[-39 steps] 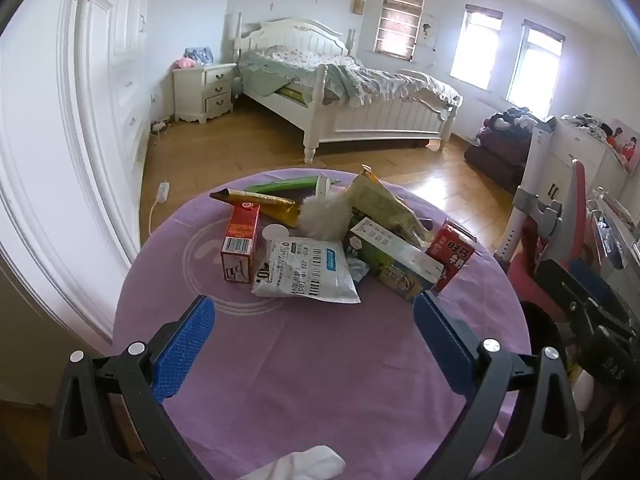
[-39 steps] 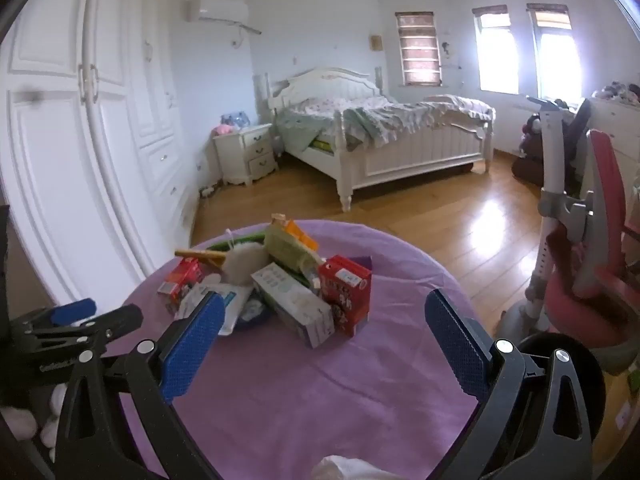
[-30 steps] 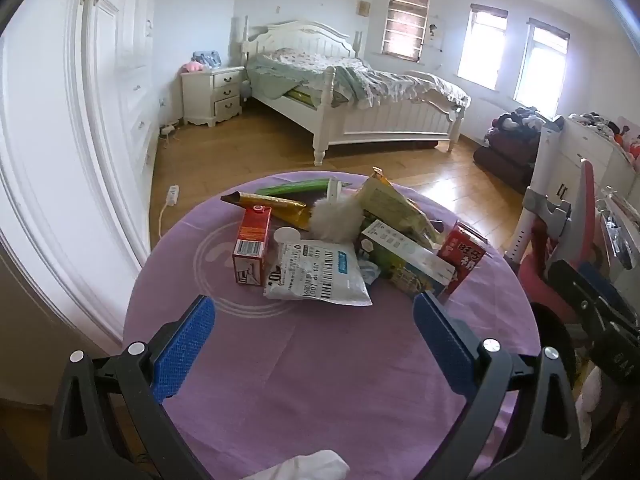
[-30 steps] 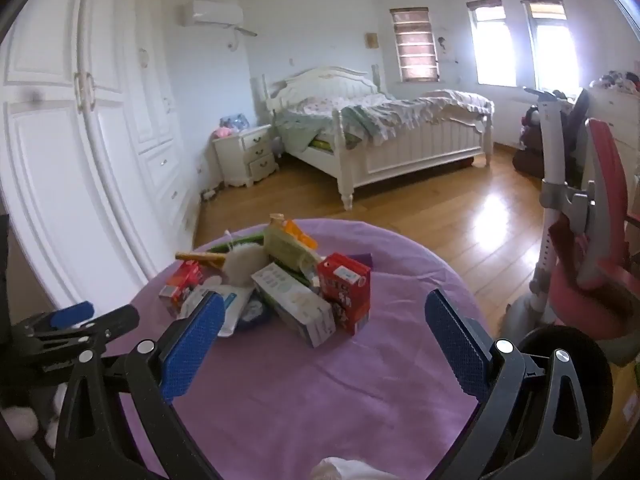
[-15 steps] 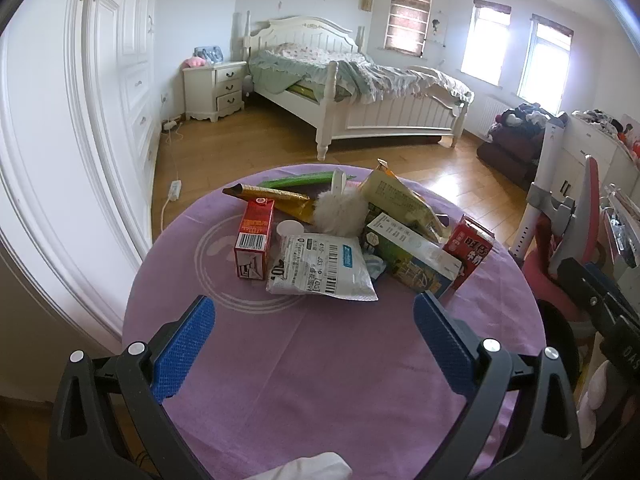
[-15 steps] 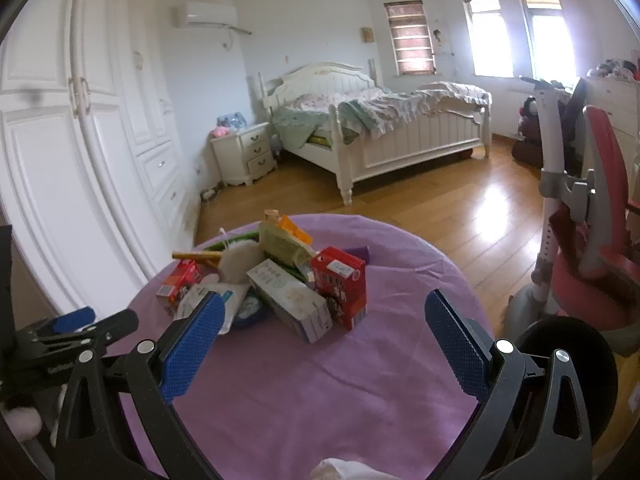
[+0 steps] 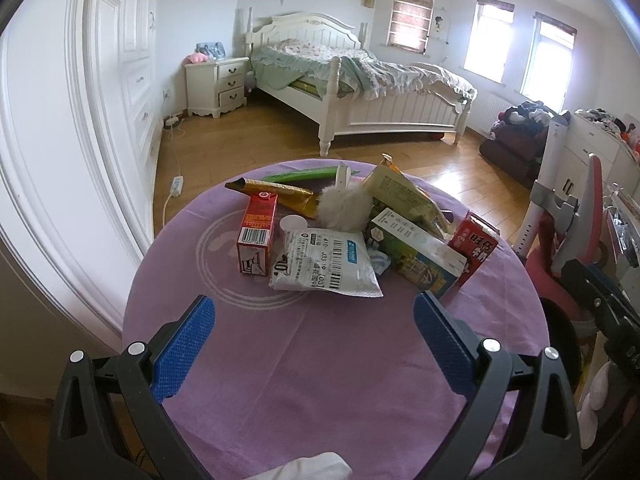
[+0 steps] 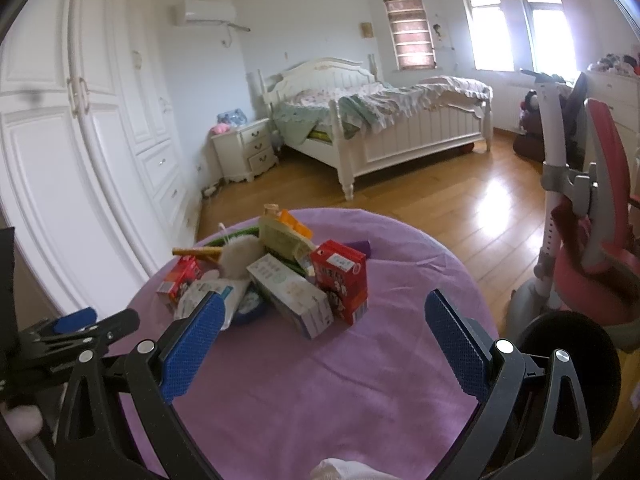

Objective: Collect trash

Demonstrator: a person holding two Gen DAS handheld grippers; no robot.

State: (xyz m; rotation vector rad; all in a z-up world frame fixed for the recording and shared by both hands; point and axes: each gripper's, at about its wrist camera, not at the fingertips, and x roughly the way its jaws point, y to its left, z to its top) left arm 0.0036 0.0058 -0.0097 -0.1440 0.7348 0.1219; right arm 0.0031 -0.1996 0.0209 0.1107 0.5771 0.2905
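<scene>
Both wrist views look forward and down from near the round table (image 7: 328, 360) — left squarely, right from its right side. They share the litter pile (image 8: 276, 280) and the bed (image 7: 360, 92) beyond.

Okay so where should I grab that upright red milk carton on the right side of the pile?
Probably take the red carton across its two broad faces, near the top, coming from the right gripper side. It stands upright at the pile's edge with open purple tablecloth beside it, while the long white box crowds its other side.

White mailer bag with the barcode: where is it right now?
Left wrist view: the mailer bag lies flat at the near edge of the pile on the purple table, between the small red carton and the long box.
</scene>
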